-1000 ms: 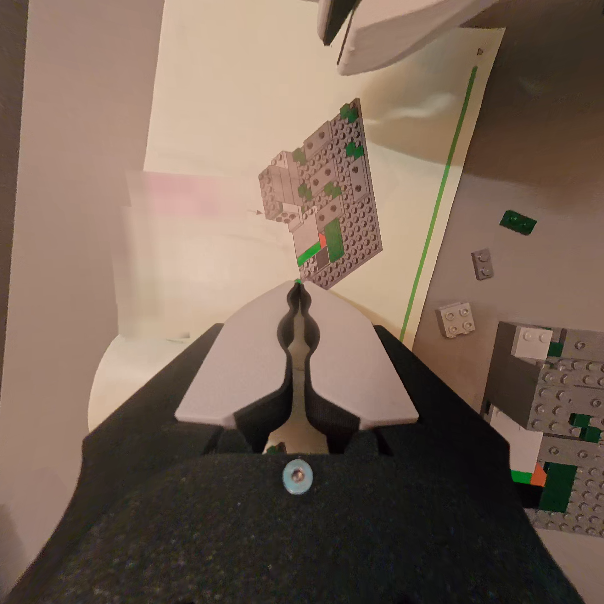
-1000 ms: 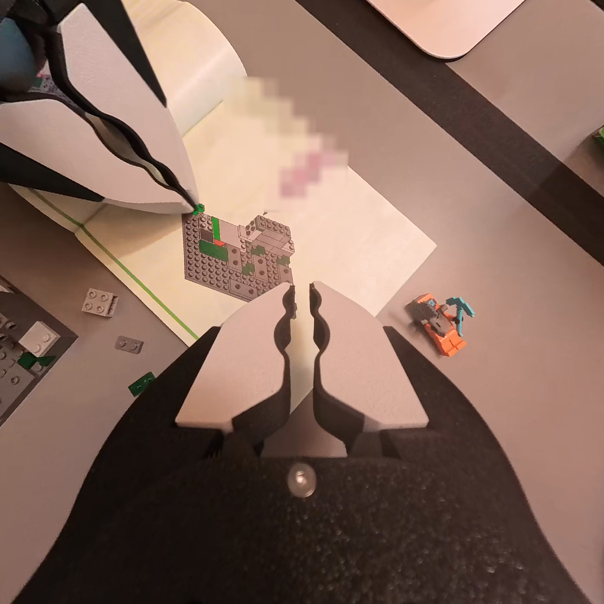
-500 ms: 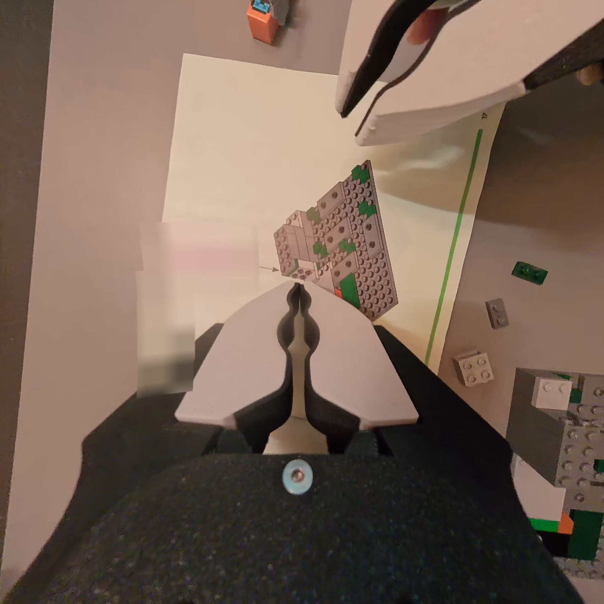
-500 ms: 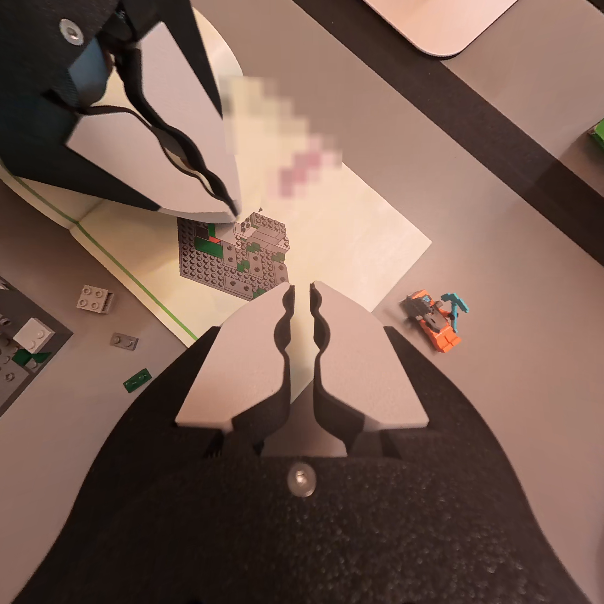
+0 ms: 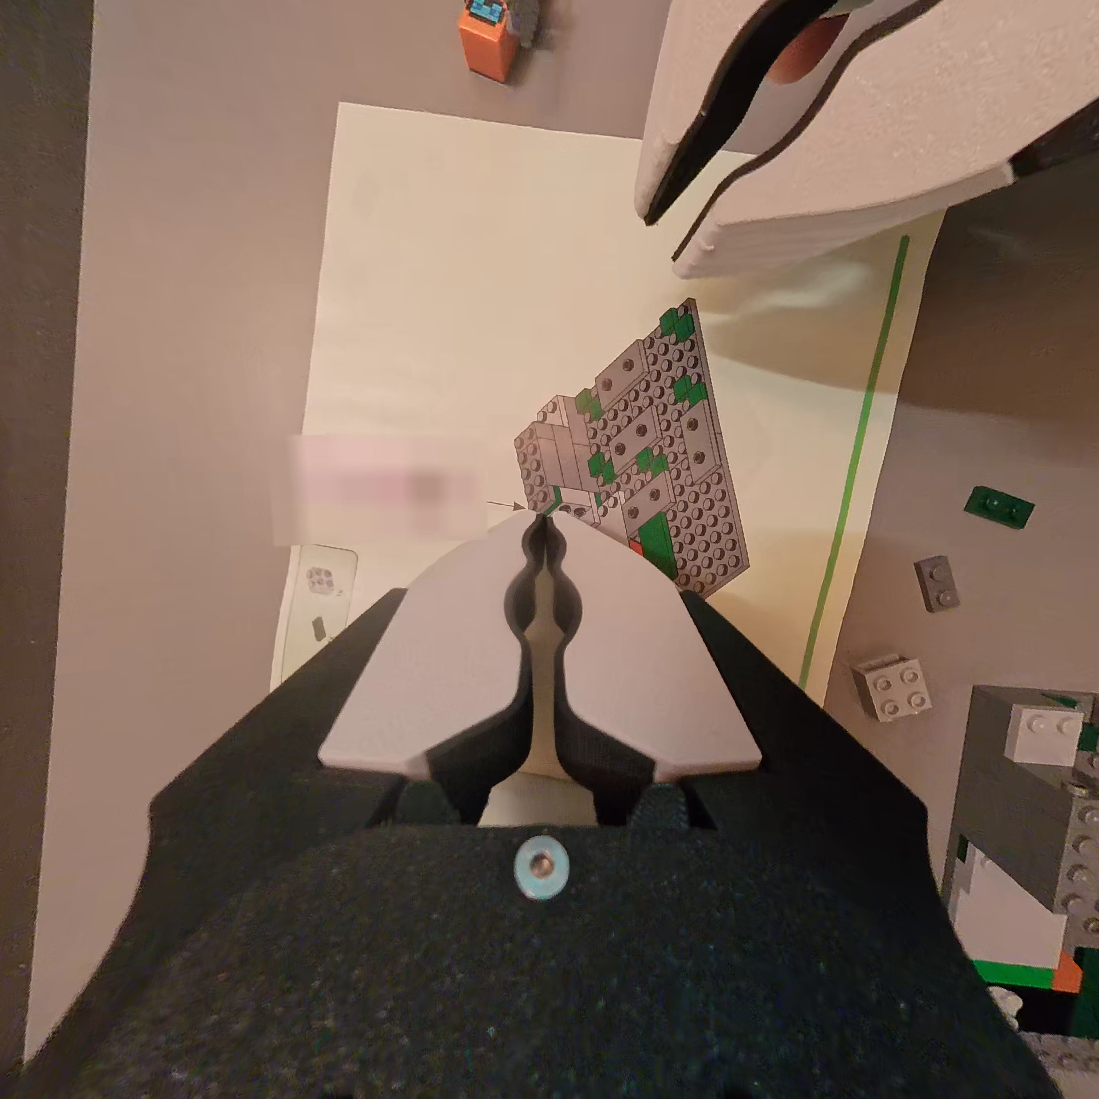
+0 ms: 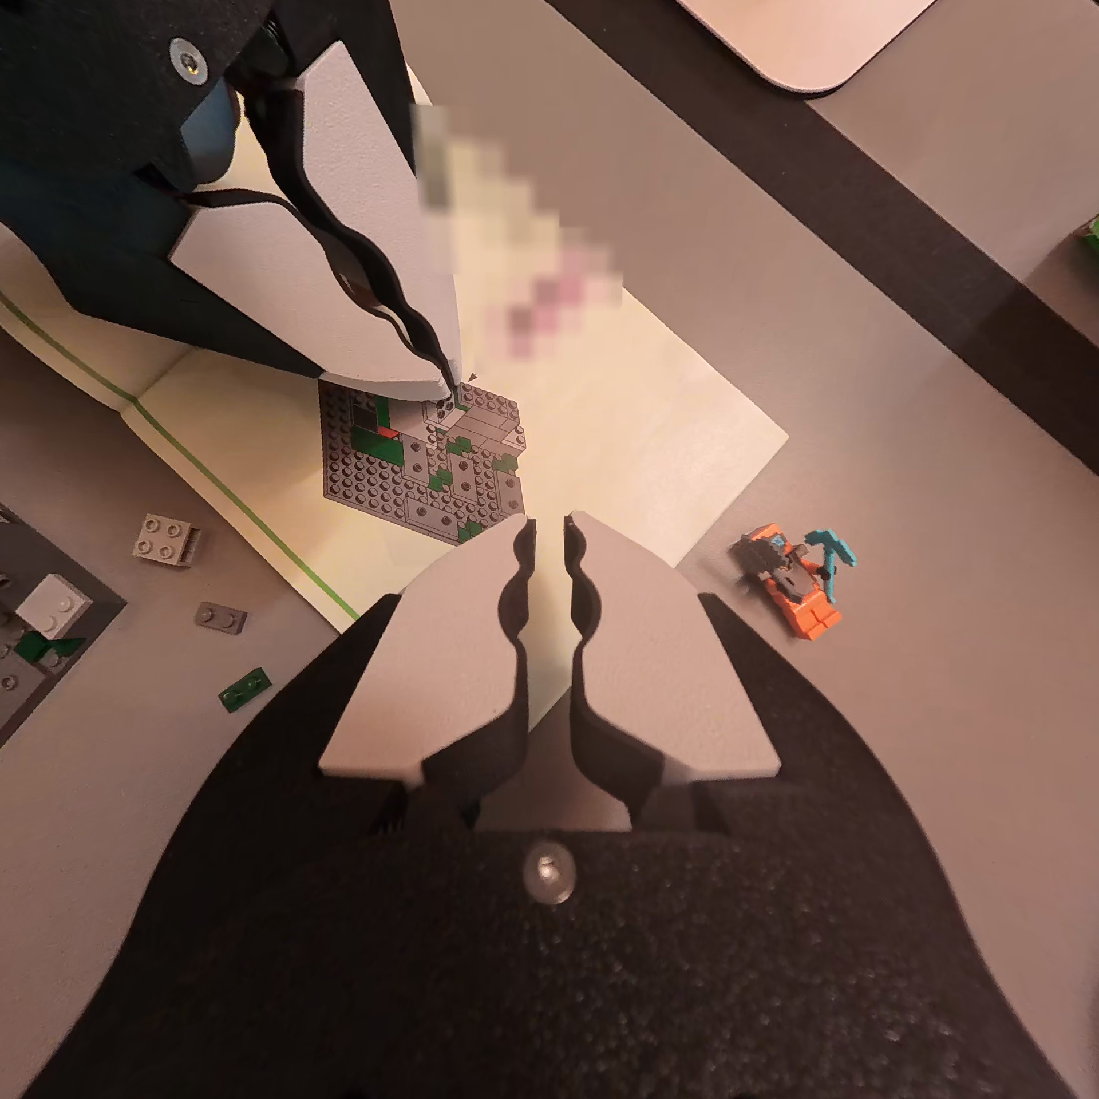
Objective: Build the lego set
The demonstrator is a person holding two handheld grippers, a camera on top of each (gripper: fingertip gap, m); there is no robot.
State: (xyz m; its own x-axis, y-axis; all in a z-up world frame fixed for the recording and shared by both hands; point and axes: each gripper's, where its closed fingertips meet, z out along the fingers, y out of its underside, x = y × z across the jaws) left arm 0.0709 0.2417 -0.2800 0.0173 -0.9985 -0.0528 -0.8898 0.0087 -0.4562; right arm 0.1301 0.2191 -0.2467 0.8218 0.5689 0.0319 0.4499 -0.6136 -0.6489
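My left gripper (image 5: 542, 522) is shut on a tiny green piece (image 5: 552, 507), of which only a sliver shows at the tips. It hovers over the open instruction booklet (image 5: 452, 297), by the printed picture of the build. It also shows in the right wrist view (image 6: 449, 386), tips on that picture. My right gripper (image 6: 548, 523) is empty, its jaws a narrow gap apart, above the booklet's near corner (image 6: 684, 452). It also shows at the top right of the left wrist view (image 5: 663, 247). The partly built grey and green lego model (image 5: 1035, 832) stands at the right, also visible in the right wrist view (image 6: 35, 630).
Loose on the grey table beside the model: a light grey 2x2 brick (image 6: 163, 538), a dark grey 1x2 plate (image 6: 221, 617) and a dark green 1x2 plate (image 6: 245, 690). An orange minifigure with a teal pickaxe (image 6: 797, 583) lies right of the booklet. A dark band (image 6: 892, 238) crosses the table. One gripper's finger ends stand about 8 cm off the other's.
My left gripper has moved forward across the page, tips now at the printed build. The right gripper now looms larger in the left view; its own view shifted only slightly.
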